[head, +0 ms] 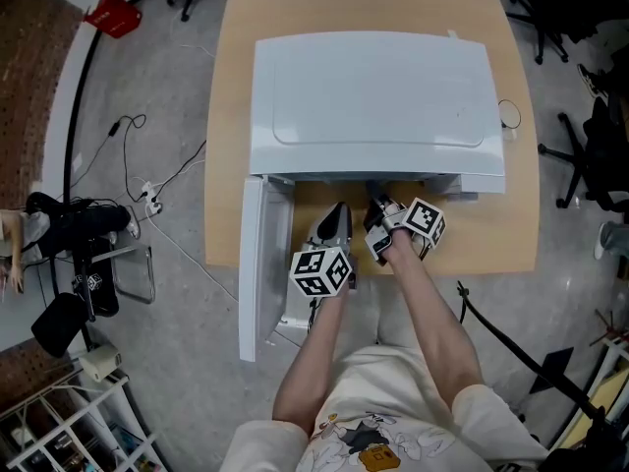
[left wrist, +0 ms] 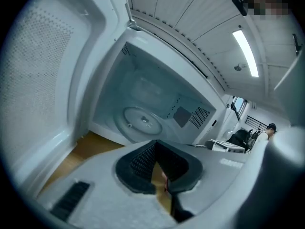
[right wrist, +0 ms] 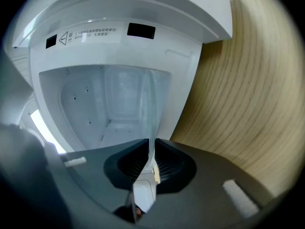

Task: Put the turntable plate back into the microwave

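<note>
Pale wood table [head: 521,214] carries a white microwave [head: 373,96], its door [head: 254,264] swung open at lower left. From overhead the cavity is hidden under the microwave's top, and both forearms reach up from the bottom edge to its mouth. Only the right gripper view shows the turntable plate [right wrist: 148,113], clear glass seen edge-on, pinched in the right gripper [right wrist: 150,168] before the cavity. Left gripper [left wrist: 159,168] is closed on nothing, facing the cavity floor.
</note>
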Motion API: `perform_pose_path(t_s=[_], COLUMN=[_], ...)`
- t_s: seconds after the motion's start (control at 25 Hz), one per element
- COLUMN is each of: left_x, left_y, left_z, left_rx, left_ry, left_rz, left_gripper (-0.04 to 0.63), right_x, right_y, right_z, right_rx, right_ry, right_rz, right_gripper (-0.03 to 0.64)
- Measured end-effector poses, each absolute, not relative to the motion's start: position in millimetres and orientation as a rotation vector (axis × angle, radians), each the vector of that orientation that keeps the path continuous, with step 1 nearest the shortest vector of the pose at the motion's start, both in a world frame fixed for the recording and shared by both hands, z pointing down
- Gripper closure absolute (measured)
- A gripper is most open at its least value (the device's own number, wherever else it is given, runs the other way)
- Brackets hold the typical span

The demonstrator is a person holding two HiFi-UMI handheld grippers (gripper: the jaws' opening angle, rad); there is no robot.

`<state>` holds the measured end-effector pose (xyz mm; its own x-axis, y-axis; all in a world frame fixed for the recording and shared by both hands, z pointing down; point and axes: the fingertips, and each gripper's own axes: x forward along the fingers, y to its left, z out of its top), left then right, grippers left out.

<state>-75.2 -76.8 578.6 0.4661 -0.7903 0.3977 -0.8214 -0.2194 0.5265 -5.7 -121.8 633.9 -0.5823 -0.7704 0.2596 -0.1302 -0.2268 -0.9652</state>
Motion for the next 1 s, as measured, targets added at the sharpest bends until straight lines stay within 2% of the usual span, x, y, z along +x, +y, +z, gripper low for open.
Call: perform_pose_path(t_s=[0.2, 0.4, 0.48, 0.56, 0.8, 1.0], left_x=[-74.9, -69.4, -66.9, -64.2, -55.1, -46.6], left_y=[-76.2, -64.6, -59.0, -52.7, -25.7, -5.4], left_z=[571.8, 547.5, 532.3, 514.7, 471.9, 469.7], left_rx=[2.033, 2.087, 2.118, 2.156, 2.272, 2.337], left_ry=[-1.355, -1.345, -1.336, -1.323, -1.281, -1.215], left_rz=[0.098, 0.167, 0.188, 0.204, 0.238, 0.307], left_gripper=[0.597, 0.597, 0.597, 0.597, 0.597, 0.597], right_x=[-3.8, -3.0, -0.8, 5.1, 19.7, 25.2], right_y=[-112.0, -81.2, -66.8, -53.4, -23.3, -5.1], right_z=[638.0, 616.7, 601.0, 583.8, 517.0, 486.5], right_rx=[-1.095, -1.106, -1.156, -1.242, -1.491, -1.616], right_ry=[1.541, 1.697, 1.881, 2.111, 2.64, 2.907], right_rz=[-1.904, -1.898, -1.848, -1.731, -1.164, -0.786], right_gripper=[0.524, 0.523, 0.552, 0.609, 0.609, 0.611])
